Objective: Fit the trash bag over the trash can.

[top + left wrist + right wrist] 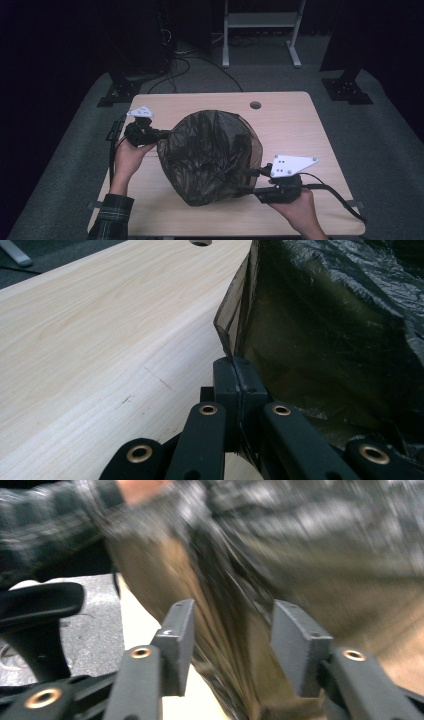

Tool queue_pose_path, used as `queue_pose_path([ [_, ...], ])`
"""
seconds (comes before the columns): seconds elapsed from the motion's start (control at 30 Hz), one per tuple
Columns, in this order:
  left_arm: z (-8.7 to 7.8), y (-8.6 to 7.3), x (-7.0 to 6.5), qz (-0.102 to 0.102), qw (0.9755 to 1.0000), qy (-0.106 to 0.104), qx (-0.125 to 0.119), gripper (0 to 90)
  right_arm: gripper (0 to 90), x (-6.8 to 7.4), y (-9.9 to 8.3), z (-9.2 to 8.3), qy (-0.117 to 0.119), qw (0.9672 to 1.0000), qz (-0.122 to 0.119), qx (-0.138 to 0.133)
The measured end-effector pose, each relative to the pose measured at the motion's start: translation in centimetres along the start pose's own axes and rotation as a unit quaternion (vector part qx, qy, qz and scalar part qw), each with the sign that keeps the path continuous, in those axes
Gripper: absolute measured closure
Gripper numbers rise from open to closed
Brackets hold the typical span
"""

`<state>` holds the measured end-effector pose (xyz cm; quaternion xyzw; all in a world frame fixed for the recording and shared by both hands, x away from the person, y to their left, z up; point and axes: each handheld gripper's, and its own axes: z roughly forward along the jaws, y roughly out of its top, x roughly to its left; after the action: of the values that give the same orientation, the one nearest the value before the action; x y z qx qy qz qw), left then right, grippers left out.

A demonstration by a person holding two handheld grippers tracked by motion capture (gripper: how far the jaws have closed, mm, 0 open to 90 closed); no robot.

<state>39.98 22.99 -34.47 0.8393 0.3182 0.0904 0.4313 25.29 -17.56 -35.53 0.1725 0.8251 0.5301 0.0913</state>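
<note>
A large dark, see-through plastic bag (210,155) lies puffed up on the light wooden table (295,120). My left gripper (162,134) is at the bag's left side, shut on a folded edge of the film. In the left gripper view the jaws (235,367) meet with the thin edge of the bag (340,330) pinched between them. My right gripper (244,181) is at the bag's near right side, pointing left into it. In the blurred right gripper view its jaws (232,630) stand apart with a fold of the bag (300,565) hanging in the gap, and no pad visibly presses on it.
A round hole (255,105) sits near the table's far edge. Beyond the table are white stand legs (260,35), black stand feet (347,90) and floor cables (175,70). A plaid sleeve (112,215) comes in at the near left. A black chair armrest (40,605) is beside the table.
</note>
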Motion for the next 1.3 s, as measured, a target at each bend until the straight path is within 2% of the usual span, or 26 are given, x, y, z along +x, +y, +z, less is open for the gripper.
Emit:
queue_pose_path([
  [0.17, -0.1, 0.1, -0.1, 0.002, 1.0, 0.001, 0.002, 89.9, 48.8, -0.8, -2.3, 0.7, -0.001, 0.9997, 0.025, 0.007],
  [0.3, -0.2, 0.1, -0.1, 0.003, 1.0, 0.001, 0.001, 89.9, 49.3, -0.7, -3.2, 1.4, -0.001, 0.9996, 0.027, 0.01],
  [0.5, -0.1, 0.2, -0.2, 0.003, 1.0, -0.001, 0.001, 89.9, 49.6, -0.6, -3.6, 2.6, 0.011, 0.9995, 0.027, 0.011],
  [0.6, 0.0, 0.2, -0.2, 0.004, 1.0, -0.002, 0.003, 89.9, 54.7, -0.4, -3.6, 3.3, 0.009, 0.9995, 0.023, 0.021],
  [0.67, 0.0, 0.2, -0.3, 0.004, 1.0, -0.003, 0.003, 89.9, 61.1, -0.5, -3.7, 3.6, 0.011, 0.9995, 0.025, 0.017],
  [0.8, 0.1, 0.2, -0.4, 0.005, 1.0, -0.005, 0.003, 89.9, 75.9, -0.4, -3.8, 4.0, 0.019, 0.9994, 0.03, 0.004],
  [0.87, 0.2, 0.2, -0.4, 0.006, 1.0, -0.005, 0.003, 89.9, 87.6, -0.5, -3.7, 4.1, 0.027, 0.9991, 0.032, 0.0],
  [0.9, 0.2, 0.2, -0.4, 0.005, 1.0, -0.004, 0.004, 89.9, 89.8, -0.5, -3.7, 4.1, 0.028, 0.9992, 0.03, -0.001],
  [1.03, 0.9, -0.1, 0.0, 0.003, 0.9999, 0.006, 0.015, 90.0, 90.0, -0.9, -3.9, 4.3, 0.015, 0.9993, 0.028, 0.023],
  [1.17, 1.9, -0.9, 0.6, -0.009, 0.9997, 0.007, 0.021, 90.0, 90.0, -1.1, -4.4, 4.7, 0.007, 0.9986, 0.026, 0.046],
  [1.3, 2.9, -1.8, 1.2, -0.018, 0.9994, 0.007, 0.03, 90.0, 90.0, -1.4, -4.7, 5.0, 0.001, 0.998, 0.025, 0.058],
])
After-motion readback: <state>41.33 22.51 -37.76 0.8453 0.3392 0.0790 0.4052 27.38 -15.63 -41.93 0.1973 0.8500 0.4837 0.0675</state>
